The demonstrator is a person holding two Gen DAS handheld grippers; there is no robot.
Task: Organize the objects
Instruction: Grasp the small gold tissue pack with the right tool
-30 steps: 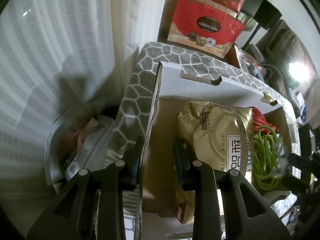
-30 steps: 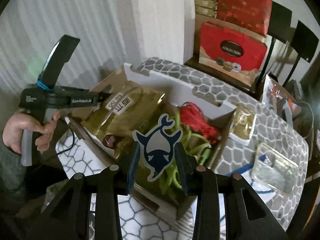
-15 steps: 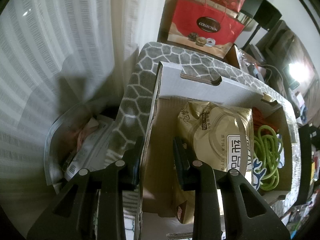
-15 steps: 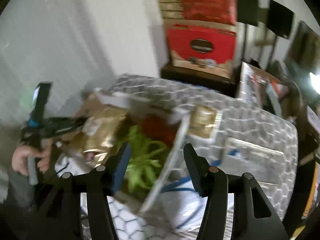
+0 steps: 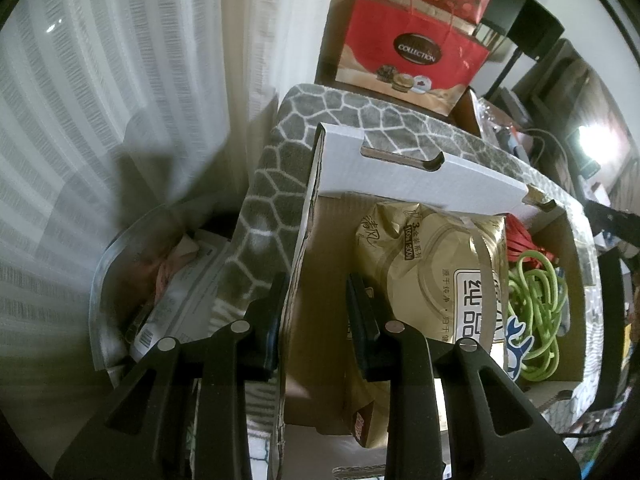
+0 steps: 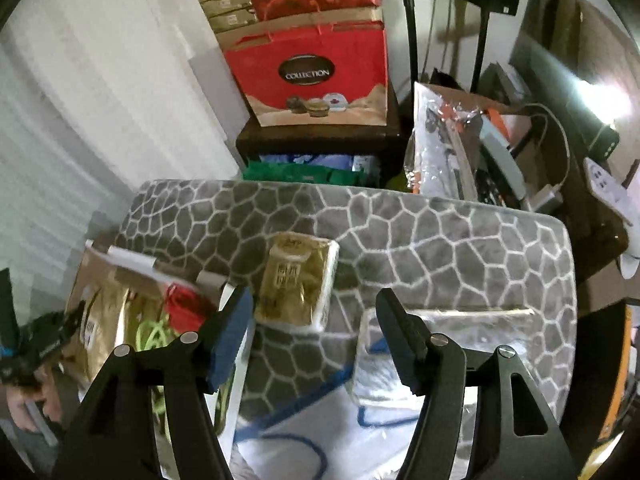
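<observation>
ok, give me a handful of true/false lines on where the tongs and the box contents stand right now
1. The left tongs straddle the side wall of the cardboard box. True.
2. The right tongs hold the whale sticker. False: they are open and empty; the sticker lies in the box.
3. A green cord lies in the box beside the big gold pack. True.
4. The small gold packet is inside the box. False: it lies on the grey mat.

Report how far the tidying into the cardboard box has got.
Done: the gold tissue pack, green cord, red bundle and whale sticker lie in the cardboard box. In hand: the left gripper straddles the box wall; the right gripper is open, empty. Left: the small gold packet and clear packet on the mat.
</observation>
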